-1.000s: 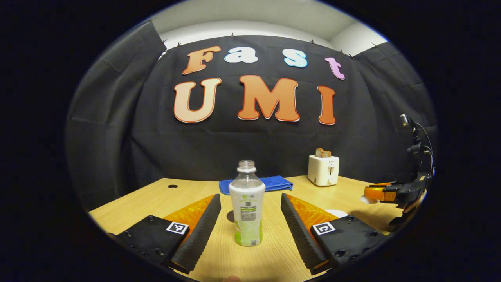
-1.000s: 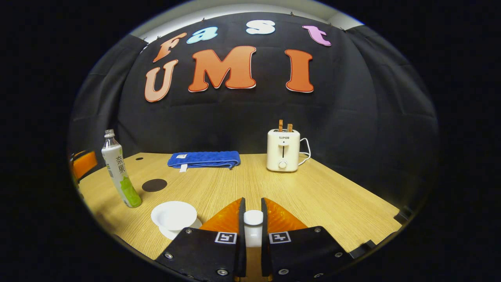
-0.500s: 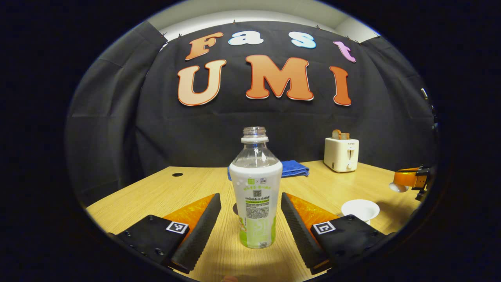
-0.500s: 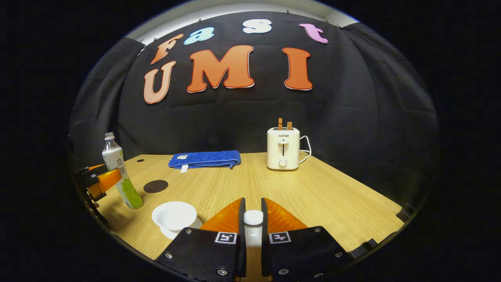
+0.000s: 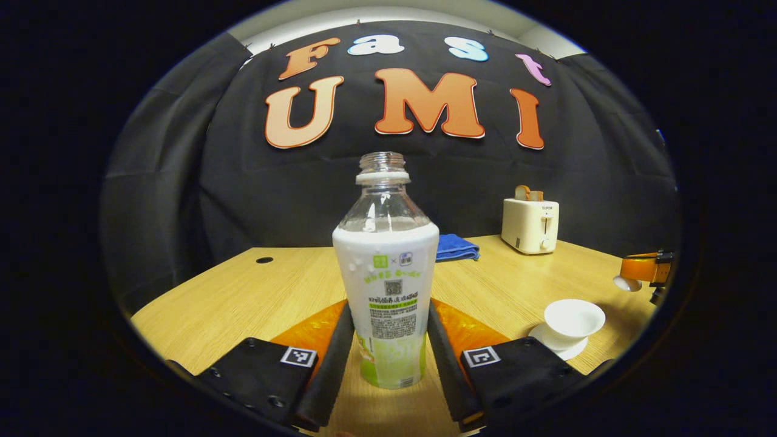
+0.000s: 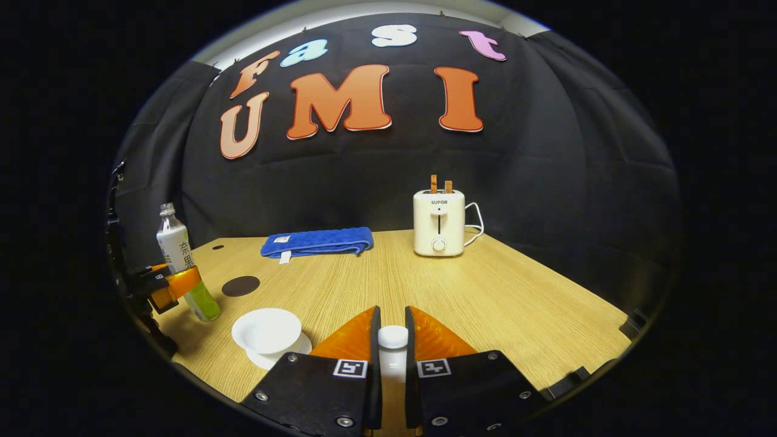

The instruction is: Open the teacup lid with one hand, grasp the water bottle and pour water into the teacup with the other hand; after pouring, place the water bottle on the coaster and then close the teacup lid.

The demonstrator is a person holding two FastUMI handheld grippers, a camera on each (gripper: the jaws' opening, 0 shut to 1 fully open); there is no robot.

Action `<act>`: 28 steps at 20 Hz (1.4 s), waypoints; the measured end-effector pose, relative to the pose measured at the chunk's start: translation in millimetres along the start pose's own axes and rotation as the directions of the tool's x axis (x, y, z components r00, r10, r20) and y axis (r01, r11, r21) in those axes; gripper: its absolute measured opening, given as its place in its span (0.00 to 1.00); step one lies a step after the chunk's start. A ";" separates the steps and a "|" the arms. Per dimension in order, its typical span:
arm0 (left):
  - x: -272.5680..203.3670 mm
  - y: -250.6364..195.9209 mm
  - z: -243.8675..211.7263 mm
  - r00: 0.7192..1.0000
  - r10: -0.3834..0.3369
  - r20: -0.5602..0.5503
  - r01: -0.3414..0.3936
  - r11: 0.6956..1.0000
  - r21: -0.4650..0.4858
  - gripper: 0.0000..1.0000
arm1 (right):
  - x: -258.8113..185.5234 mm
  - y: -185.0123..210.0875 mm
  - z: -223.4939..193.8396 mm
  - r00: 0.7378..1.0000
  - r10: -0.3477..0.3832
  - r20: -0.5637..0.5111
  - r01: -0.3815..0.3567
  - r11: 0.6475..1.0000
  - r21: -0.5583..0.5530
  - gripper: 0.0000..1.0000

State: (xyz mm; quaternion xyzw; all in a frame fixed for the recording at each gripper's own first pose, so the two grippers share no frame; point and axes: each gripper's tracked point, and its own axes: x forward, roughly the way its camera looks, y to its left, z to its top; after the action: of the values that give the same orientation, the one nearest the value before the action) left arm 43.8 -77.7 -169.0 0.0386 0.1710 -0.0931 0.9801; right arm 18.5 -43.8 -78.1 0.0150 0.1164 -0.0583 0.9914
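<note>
Left gripper view: wooden table (image 5: 255, 297) in front of black cloth wall. Uncapped water bottle (image 5: 388, 267) upright on the table, dead centre, lower body clasped by the left gripper (image 5: 385, 355), one finger (image 5: 331, 370) against each side of the label, both appearing to touch. Clear upper part of the bottle, white and green label below, base on the wood. To the right, open white teacup (image 5: 573, 317) on a white saucer (image 5: 549, 340), just beside the right finger. Farther right, at the edge, the right gripper (image 5: 634, 276) with a small white piece at its tips. At the back, folded blue towel (image 5: 456, 247) partly hidden behind the bottle, and a cream toaster (image 5: 530, 224) with toast in its slots. Right gripper view: right gripper (image 6: 392, 352) closed on the white teacup lid (image 6: 393, 337), knob pinched between both fingers, held above the table. Teacup (image 6: 266, 329) lidless on its saucer, just left of the fingers. Beyond it, dark round coaster (image 6: 240, 285) lying bare on the wood. At far left, water bottle (image 6: 179, 258) with the left gripper (image 6: 167, 285) around its lower half. Blue towel (image 6: 317, 241) and toaster (image 6: 439, 221) along the back, well apart from the cup.
</note>
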 end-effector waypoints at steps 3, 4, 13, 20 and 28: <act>-0.1 0.5 -1.0 1.000 0.010 -0.014 -0.009 0.999 0.043 0.60 | -0.3 -0.2 0.8 1.000 0.000 0.002 0.000 1.000 -0.002 0.15; -2.5 3.9 -0.5 1.000 0.016 -0.020 -0.015 0.997 0.075 0.60 | 0.0 -0.2 0.5 1.000 0.002 0.001 -0.002 1.000 0.000 0.15; -17.5 -10.6 32.8 0.998 -0.060 0.001 0.054 0.901 0.431 0.58 | -4.3 -12.8 5.2 1.000 -0.018 0.009 0.018 1.000 0.022 0.15; -19.1 -38.7 40.8 0.992 -0.125 -0.030 0.110 0.700 0.705 0.60 | -8.3 -19.6 8.7 0.999 -0.028 0.016 0.028 0.999 0.040 0.15; -20.1 -66.4 29.8 0.984 -0.169 -0.055 0.114 0.364 0.924 0.60 | -10.4 -21.1 10.9 0.999 -0.026 0.019 0.025 0.998 0.050 0.15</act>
State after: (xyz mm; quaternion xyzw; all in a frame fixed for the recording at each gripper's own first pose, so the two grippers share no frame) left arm 22.0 -142.6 -137.1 0.5611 0.0688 -0.2571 0.7838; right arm 8.5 -64.1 -65.5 0.0373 0.1054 -0.0741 0.9910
